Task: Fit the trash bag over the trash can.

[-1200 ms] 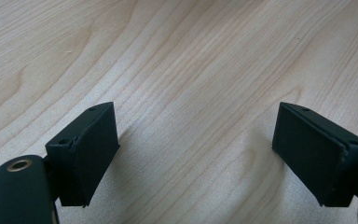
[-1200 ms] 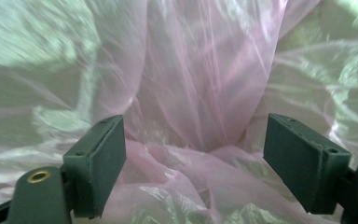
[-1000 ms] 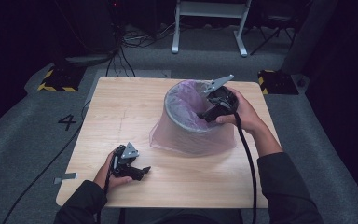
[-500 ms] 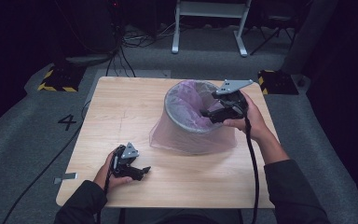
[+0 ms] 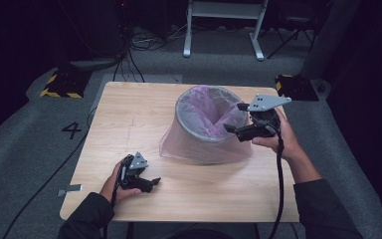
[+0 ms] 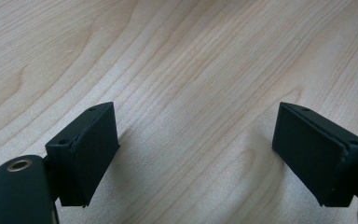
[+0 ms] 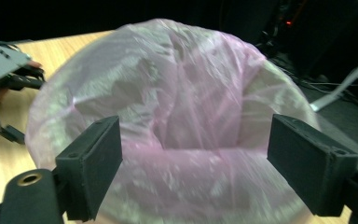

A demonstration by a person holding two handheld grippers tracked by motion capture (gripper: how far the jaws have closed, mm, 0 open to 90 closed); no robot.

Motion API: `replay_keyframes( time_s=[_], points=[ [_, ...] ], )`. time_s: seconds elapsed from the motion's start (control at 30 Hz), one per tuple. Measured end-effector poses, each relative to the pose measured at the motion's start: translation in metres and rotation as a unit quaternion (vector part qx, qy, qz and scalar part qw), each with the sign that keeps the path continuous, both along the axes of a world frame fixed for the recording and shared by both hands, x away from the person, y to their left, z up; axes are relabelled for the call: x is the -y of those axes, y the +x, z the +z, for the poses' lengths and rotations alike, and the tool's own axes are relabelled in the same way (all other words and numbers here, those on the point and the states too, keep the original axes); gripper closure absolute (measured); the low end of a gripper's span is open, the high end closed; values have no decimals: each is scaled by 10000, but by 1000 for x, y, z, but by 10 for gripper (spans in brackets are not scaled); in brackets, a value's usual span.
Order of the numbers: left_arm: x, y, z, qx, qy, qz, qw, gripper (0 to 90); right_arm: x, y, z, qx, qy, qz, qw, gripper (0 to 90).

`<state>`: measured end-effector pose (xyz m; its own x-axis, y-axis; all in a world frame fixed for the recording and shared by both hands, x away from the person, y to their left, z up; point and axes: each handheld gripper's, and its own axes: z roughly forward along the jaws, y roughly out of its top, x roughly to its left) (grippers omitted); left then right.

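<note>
**A bin with a pink bag, and two open grippers**

A grey round bin (image 5: 206, 130) stands on the wooden table (image 5: 129, 114), a bit right of the middle. A thin pink bag (image 5: 209, 110) lines the inside of the bin. The bag is folded over the rim and hangs down the outside, all the way to the table top.

The right gripper (image 5: 235, 119) is held up by the right side of the bin, close to the rim. Its jaws point left, toward the bin's mouth. In the right gripper view, the jaws stand wide apart and hold nothing. The pink bag (image 7: 182, 116) looks blurry there, just past the jaws. I cannot tell if the jaws touch the bag.

The left gripper (image 5: 151, 183) is low at the near left part of the table, well apart from the bin. The left hand (image 5: 113, 183) holds it. In the left gripper view, its jaws are wide open too, with nothing between them. Under them is bare wood (image 6: 191, 84), and the jaws throw dark shadows on it.

Around the table is grey floor (image 5: 25, 149) with a number 4 (image 5: 72, 130) on it, left of the table.
</note>
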<state>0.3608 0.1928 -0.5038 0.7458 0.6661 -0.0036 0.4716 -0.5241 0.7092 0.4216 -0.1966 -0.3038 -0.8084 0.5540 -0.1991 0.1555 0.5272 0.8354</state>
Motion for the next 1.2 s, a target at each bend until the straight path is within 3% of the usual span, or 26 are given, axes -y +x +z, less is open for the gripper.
replay_keyframes(
  time_s=[0.3, 0.6, 0.7, 0.87, 1.2],
  points=[
    [0, 0, 0, 0, 1, 7, 10000, 141, 11, -20, -4, 133, -267, -64, 9995, 177],
    [0, 0, 0, 0, 1, 8, 10000, 141, 20, -33, -16, 122, -403, -113, 9990, 175],
    [0, 0, 0, -2, -2, 10, 10000, 141, 23, -36, -21, 72, -410, -138, 9990, 175],
    [0, 0, 0, -5, -9, 13, 10000, 139, 26, -39, -34, -2, -626, -273, 9977, 176],
    [1, 0, 0, -2, -11, 19, 10000, 139, 37, -40, -53, -157, -736, -465, 9961, 181]
  ],
)
